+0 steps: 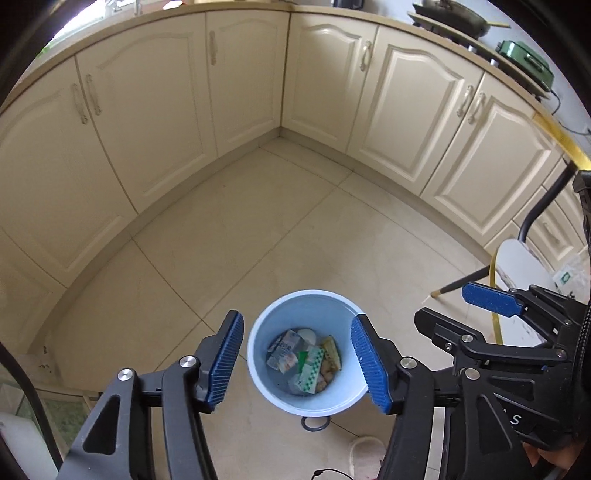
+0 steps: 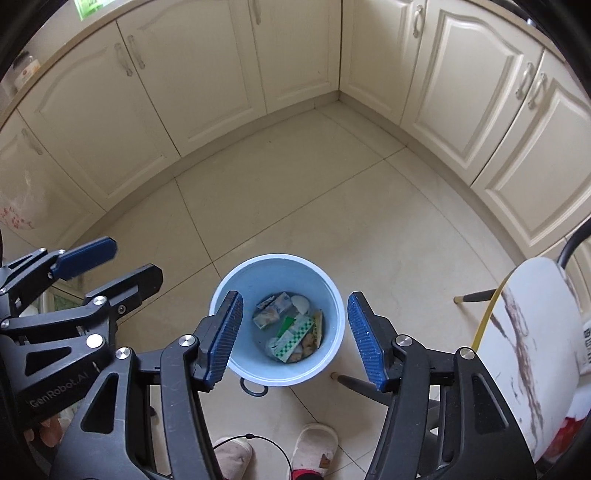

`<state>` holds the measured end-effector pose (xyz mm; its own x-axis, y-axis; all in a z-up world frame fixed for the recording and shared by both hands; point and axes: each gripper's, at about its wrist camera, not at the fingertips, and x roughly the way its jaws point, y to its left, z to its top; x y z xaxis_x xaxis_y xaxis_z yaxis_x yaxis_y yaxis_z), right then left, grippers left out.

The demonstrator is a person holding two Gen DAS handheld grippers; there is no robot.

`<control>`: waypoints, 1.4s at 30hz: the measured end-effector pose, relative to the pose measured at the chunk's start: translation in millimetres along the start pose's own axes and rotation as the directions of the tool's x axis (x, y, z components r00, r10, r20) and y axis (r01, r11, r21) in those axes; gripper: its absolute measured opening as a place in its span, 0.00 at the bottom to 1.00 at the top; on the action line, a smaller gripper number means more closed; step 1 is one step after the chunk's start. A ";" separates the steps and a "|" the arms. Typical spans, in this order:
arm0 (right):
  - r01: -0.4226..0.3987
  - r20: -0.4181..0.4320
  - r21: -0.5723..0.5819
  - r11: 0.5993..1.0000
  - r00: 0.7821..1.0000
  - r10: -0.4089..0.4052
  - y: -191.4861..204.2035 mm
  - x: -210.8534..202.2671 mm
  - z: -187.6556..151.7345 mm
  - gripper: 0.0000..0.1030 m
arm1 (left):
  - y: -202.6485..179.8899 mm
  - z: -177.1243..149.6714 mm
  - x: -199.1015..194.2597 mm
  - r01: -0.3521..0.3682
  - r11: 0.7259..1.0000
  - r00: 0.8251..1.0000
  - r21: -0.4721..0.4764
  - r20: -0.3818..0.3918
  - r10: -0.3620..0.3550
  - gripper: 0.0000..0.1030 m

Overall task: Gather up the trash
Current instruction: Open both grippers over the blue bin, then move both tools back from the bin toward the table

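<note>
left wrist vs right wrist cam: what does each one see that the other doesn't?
Left wrist only: the countertop with a dark pan and a green appliance.

Right wrist only: the person's slippers below the bin, and a plastic bag hanging at the cabinets on the left.

Both: the blue bin on the tiled floor with cartons and scraps inside, cream cabinets, the white chair, and both grippers open and empty, left gripper and right gripper, above the bin.

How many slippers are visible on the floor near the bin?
2. Both are in the right wrist view, below the blue bin: the left slipper and the right slipper, side by side at the bottom edge. Both are partly hidden.
</note>
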<state>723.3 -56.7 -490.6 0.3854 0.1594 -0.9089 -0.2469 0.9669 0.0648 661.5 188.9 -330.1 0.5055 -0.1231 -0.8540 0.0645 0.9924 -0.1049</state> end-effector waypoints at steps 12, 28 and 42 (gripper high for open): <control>-0.023 0.133 -0.134 0.991 0.990 0.041 67.1 -88.7 -16.2 0.60 | 12.1 -47.6 -134.6 -0.089 0.990 0.969 -0.109 0.219 0.112 0.66; 0.139 0.537 -0.057 0.989 0.839 -0.088 74.2 -347.4 -85.8 0.96 | -119.9 -152.4 -344.5 -0.132 0.990 0.737 -0.048 0.663 0.131 0.99; 0.209 0.705 0.171 0.963 0.657 -0.268 -3.1 -514.7 -188.7 1.00 | -215.0 -305.1 -399.5 -0.066 0.996 0.631 0.052 0.776 0.001 0.99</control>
<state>358.0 -179.3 -100.7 0.9460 -0.0136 -0.3240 -0.0052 0.9983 -0.0573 183.2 25.4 -122.0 0.9865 -0.0783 -0.1439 0.0760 0.9969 -0.0215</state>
